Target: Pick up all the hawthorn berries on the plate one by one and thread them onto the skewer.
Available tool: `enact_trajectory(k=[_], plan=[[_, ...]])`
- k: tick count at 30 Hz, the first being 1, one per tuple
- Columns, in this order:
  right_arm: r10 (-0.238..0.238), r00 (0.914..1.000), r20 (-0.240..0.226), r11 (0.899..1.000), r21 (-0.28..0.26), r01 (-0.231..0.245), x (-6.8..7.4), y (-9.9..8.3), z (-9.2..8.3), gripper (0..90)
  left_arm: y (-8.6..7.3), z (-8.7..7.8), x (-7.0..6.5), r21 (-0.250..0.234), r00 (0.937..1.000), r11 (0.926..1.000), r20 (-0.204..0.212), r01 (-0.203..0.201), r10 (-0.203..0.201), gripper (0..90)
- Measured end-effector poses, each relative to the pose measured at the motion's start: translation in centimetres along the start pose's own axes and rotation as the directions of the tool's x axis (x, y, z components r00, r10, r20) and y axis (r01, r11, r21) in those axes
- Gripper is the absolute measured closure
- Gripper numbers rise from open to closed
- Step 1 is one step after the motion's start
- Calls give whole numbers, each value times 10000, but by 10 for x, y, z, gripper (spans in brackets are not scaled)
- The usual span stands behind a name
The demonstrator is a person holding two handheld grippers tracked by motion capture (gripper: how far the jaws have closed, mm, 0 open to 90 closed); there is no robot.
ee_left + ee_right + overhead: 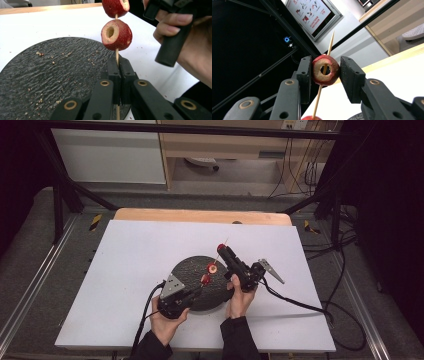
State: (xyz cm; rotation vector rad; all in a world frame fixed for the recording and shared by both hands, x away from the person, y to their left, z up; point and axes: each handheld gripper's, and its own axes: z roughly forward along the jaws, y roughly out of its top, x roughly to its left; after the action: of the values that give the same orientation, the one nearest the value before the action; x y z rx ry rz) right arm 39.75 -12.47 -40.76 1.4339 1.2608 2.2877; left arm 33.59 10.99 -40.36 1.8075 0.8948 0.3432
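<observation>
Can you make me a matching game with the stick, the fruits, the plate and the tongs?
Things:
1. wooden skewer
2. top red fruit
3. black round plate
4. middle red fruit

Places or states:
A. lying on the white table, with crumbs on it
B. squeezed between the right tongs
C. pinched at its lower end by the left tongs
D. threaded on the stick, touched by no tongs

Pairs: 1-C, 2-B, 3-A, 4-D

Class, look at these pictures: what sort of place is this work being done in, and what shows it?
Probably a lab recording station: a black metal frame surrounds the white table, cables trail behind it, and an instruction poster hangs on the wall.
</observation>
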Motion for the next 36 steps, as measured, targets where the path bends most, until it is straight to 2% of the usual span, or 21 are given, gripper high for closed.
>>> enact_trajectory(k=[16, 20, 25, 27, 30, 34, 36], plan=[[-200, 9997, -157, 9988, 438, 206, 2, -6, -5, 633, 7, 5, 2, -56, 10000, 10000, 98, -17, 18, 882], [-373, 9992, -157, 9974, 613, 382, 2, -5, -5, 628, 6, 5, 3, -48, 9999, 10000, 121, -27, 27, 882], [-802, 9968, -44, 9916, 1014, 803, 2, 1, -7, 546, 3, 2, 7, 30, 9998, 10000, 172, -35, 34, 882], [-1072, 9942, 16, 9866, 1237, 1062, 2, 4, -8, 495, 2, -1, 10, 66, 9999, 10000, 131, -13, 12, 882], [-1546, 9880, -45, 9731, 1723, 1530, 2, 10, -10, 407, -1, -4, 15, 135, 10000, 9999, 47, -26, 25, 882], [-2134, 9770, 6, 9399, 2728, 2051, 0, 15, -13, 288, -5, -8, 23, 314, 10000, 9995, -74, -15, 18, 882], [-2427, 9701, -26, 9200, 3166, 2310, 0, 17, -14, 228, -7, -10, 26, 431, 9999, 9991, -124, -59, 64, 882]])
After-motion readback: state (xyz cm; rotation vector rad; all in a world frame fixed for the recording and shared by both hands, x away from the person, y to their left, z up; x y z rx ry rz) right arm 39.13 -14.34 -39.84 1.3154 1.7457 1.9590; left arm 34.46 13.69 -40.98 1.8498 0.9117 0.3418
